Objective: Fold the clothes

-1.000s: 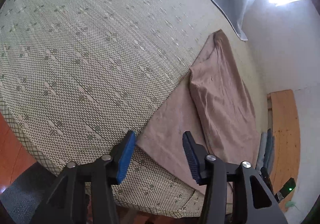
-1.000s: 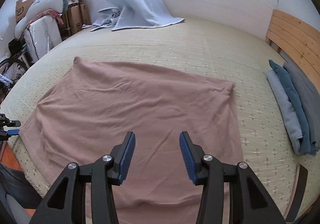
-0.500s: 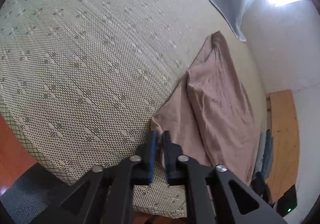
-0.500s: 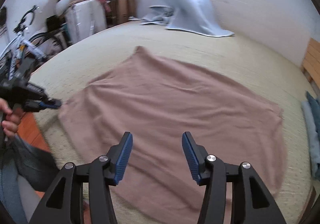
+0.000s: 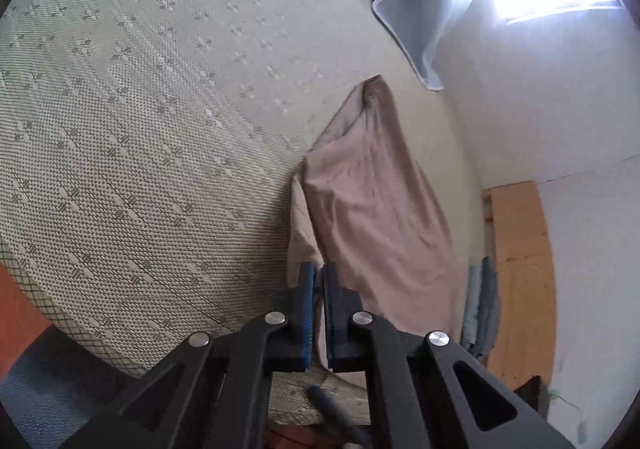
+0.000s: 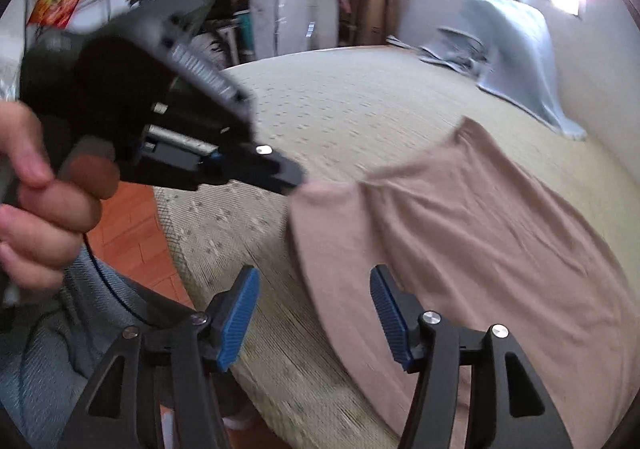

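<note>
1. Left wrist view: the left gripper (image 5: 319, 279) is clamped on a corner of the brown garment (image 5: 372, 217), which lies spread on the woven mat (image 5: 140, 137).
2. The right gripper (image 6: 314, 303) hangs over the garment's near edge, jaws opening, pads clear of the cloth.
3. A person's hand (image 6: 36, 205) holds the left gripper.

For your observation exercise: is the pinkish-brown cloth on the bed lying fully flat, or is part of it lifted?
Partly lifted. The left gripper is shut on the pinkish-brown cloth, raising its near corner; the rest lies spread.
</note>
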{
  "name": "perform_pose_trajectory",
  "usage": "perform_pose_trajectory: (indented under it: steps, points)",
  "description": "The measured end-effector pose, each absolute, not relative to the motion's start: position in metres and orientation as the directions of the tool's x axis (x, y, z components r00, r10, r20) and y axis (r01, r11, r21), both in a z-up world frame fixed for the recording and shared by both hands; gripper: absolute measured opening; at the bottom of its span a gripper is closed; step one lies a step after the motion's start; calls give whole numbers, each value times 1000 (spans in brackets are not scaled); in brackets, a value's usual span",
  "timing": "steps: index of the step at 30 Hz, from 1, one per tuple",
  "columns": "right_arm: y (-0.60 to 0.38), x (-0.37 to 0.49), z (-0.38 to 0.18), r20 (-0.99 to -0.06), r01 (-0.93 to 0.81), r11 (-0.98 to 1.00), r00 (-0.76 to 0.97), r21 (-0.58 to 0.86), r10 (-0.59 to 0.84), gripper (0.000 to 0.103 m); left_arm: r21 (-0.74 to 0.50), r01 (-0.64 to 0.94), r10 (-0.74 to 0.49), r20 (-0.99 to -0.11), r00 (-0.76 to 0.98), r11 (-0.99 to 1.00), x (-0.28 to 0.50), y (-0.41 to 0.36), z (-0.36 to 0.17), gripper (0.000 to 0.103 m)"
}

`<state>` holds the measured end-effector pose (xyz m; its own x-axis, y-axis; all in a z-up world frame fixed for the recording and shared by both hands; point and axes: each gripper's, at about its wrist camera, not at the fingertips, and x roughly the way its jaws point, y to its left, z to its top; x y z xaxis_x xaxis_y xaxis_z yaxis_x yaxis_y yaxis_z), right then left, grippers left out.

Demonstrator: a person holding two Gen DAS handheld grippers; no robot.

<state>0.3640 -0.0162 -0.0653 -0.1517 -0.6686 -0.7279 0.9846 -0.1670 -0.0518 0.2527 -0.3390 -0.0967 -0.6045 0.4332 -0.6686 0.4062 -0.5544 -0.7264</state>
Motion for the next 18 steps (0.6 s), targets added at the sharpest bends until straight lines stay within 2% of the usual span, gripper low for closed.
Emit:
perform_pose_trajectory:
  steps: [6,7,9,10,14,17,18]
  points:
    - [-42,381,-74,-698,971,-153,-238,-184,-676,59,-758,387,455,-634,-625,-525,254,-343,-93,3]
    - [-44,382,-75,-694,966,-154,-255,-206,-674,54,-761,388,455,-631,-628,-521,254,-344,-93,3]
    - [-50,381,-77,-692,958,-164,-284,-236,-663,24,-763,398,454,-631,-629,-509,255,-346,-94,3]
    - [-52,378,-77,-696,957,-167,-289,-239,-657,0,-763,407,454,-634,-627,-503,254,-347,-95,3]
    - [-51,377,-75,-698,956,-165,-289,-241,-656,1,-749,440,451,-655,-607,-496,251,-349,-101,7]
    - [-50,377,-73,-694,957,-160,-285,-241,-661,1,-751,433,463,-653,-599,-499,248,-346,-101,21]
    - [-51,378,-73,-694,958,-158,-284,-241,-661,1,-753,428,466,-650,-600,-500,247,-345,-100,29]
